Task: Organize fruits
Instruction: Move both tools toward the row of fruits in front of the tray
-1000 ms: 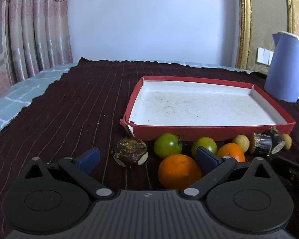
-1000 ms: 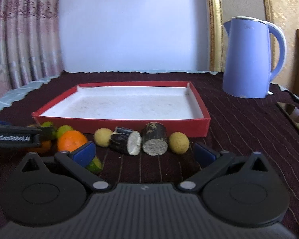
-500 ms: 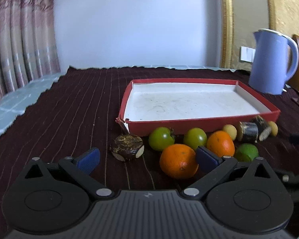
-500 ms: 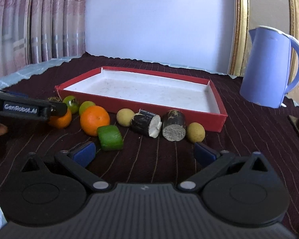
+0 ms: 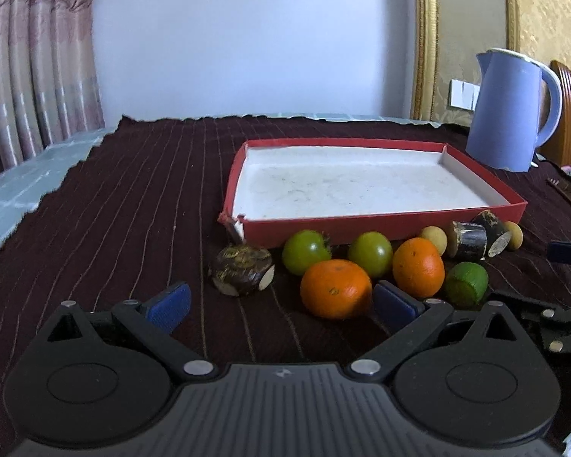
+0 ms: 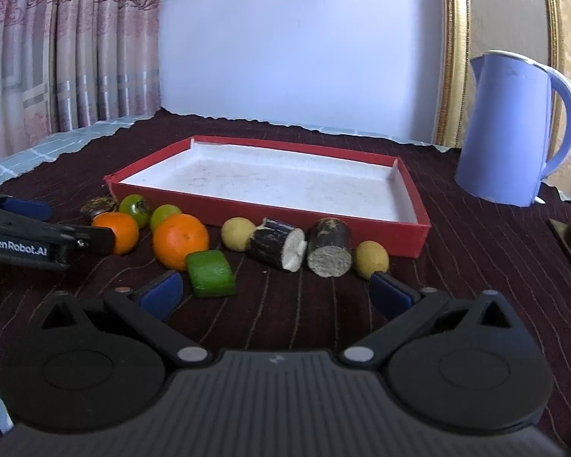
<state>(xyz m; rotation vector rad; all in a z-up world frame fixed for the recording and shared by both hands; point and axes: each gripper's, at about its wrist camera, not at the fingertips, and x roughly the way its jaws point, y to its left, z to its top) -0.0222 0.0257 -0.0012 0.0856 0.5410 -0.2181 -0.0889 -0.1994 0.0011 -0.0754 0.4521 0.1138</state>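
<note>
my left gripper [image 5: 281,302]: jaws wide apart, nothing between them. ahead on the dark striped cloth [image 5: 133,198]: red tray [image 5: 361,226], white inside, bare. before its near wall: brown root [image 5: 241,271], two green tomatoes [image 5: 305,251] [image 5: 370,253], two oranges [image 5: 335,288] [image 5: 418,266], green piece [image 5: 465,283], two dark cut stalks [image 5: 470,243], two small yellow fruits [image 5: 434,237]. blue kettle [image 5: 510,129] far right.
</note>
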